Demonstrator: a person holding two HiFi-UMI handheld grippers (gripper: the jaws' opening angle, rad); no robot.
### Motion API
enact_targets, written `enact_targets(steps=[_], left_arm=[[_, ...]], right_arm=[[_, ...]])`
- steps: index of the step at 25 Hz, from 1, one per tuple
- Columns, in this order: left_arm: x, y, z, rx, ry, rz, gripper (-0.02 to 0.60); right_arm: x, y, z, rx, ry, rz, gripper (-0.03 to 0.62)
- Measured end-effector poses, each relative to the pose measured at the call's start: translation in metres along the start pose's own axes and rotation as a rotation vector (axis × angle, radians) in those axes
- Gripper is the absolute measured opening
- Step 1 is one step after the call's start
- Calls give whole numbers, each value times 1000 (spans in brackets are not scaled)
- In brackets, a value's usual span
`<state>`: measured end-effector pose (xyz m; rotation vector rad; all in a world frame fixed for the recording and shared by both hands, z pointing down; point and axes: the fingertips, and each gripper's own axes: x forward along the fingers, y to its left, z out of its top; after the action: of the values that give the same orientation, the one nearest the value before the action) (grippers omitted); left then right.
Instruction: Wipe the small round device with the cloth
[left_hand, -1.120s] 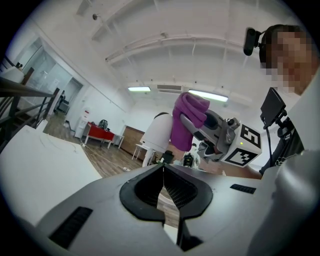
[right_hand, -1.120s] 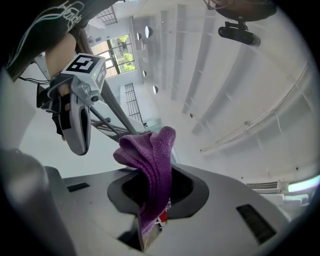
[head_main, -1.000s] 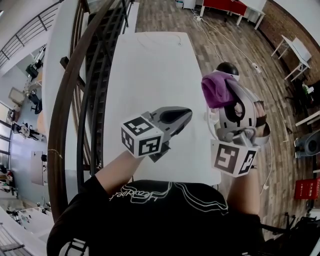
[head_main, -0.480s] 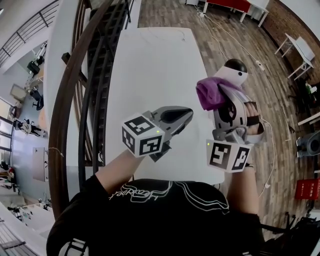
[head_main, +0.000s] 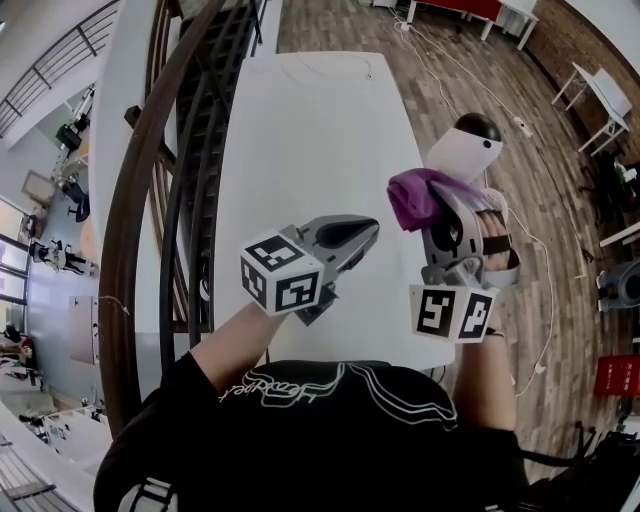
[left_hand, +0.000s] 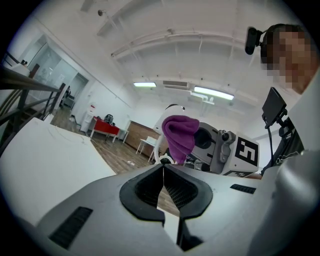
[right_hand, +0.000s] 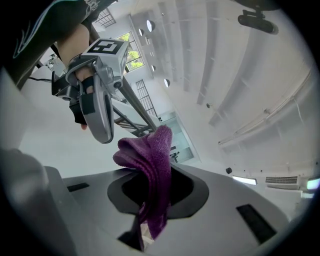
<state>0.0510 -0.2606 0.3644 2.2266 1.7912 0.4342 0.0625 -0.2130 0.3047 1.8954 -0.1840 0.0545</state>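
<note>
At the right edge of the worktop (head_main: 300, 130), a purple cloth (head_main: 410, 195) is pinched in the right gripper's (head_main: 438, 198) fingers, just short of the small round device (head_main: 465, 150) — seemingly untouched. The left gripper's (head_main: 365, 230) fingers are closed on nothing — wiping is judged still to come.

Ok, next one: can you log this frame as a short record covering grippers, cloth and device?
left gripper: shut, empty, above the white table
right gripper: shut on the purple cloth, raised off the table
device: white, rounded, dark top, just beyond the cloth
cloth on device: cannot tell
</note>
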Motion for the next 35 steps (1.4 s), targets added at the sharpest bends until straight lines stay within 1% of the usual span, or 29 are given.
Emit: enact_targets(steps=[3, 6, 10, 13, 17, 19, 22, 25, 28, 31, 33, 35], left_arm=[[-1, 5, -2, 3, 1, 8, 9], [-7, 6, 0, 14, -3, 27, 9], [-20, -6, 3, 16, -14, 54, 9], [-30, -26, 10, 26, -38, 66, 9], [-39, -83, 0, 75, -69, 87, 9], [-35, -106, -5, 84, -65, 90, 9], [-25, -140, -11, 84, -65, 82, 9], [-25, -185, -28, 87, -69, 76, 9], [-25, -215, -41, 99, -70, 90, 9], [-28, -259, -58, 112, -77, 112, 9], [-33, -288, -70, 119, -79, 129, 9], [-39, -310, -81, 124, -78, 145, 9]], right_arm=[[5, 12, -5, -3, 20, 41, 61], [5, 14, -4, 15, 7, 52, 61], [-18, 4, 8, 103, -51, 60, 61], [-44, -6, 14, 227, -111, 86, 61], [-106, -5, 12, 390, -206, 127, 61], [-131, -6, 7, 520, -245, 162, 61], [-162, -3, -4, 757, -291, 261, 61], [-202, 10, -8, 929, -346, 363, 61], [-230, 25, -16, 1012, -363, 428, 61], [-275, 39, -24, 1080, -383, 484, 61], [-305, 48, -24, 1129, -405, 524, 61], [-327, 57, -22, 1155, -420, 557, 61]])
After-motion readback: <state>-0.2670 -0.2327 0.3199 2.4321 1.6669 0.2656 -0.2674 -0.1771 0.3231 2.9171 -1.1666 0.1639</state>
